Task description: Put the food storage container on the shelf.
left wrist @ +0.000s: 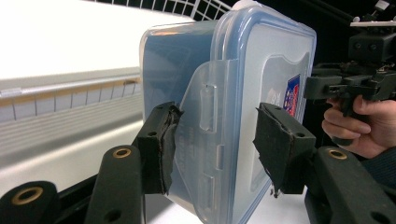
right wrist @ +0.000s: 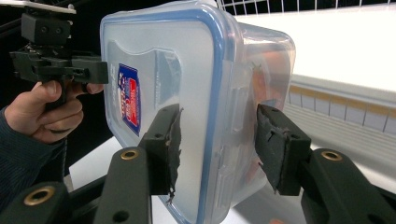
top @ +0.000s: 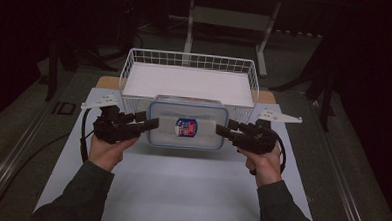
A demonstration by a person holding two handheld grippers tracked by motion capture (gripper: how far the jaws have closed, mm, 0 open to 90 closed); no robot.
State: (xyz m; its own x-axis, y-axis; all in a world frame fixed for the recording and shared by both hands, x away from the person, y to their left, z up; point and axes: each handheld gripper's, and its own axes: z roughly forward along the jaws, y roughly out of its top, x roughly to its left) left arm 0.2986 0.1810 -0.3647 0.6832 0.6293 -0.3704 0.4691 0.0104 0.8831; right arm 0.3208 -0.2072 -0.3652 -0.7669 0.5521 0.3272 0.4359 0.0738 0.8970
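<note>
Dim room, metal frames behind; white surface (top: 180, 190) bearing wire basket (top: 136, 63) at far edge. Lidded plastic box (top: 188, 125) raised just before basket, long axis spanning left tongs (top: 153, 122) to right tongs (top: 222, 130), each clamped on a short end, equally near

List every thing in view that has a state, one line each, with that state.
Plastic container: lid on, side latch folded down, held between both claws off the white mat.
Left claw: gripping the container's left end.
Right claw: gripping its right end.
Wire basket: upright behind the container.
</note>
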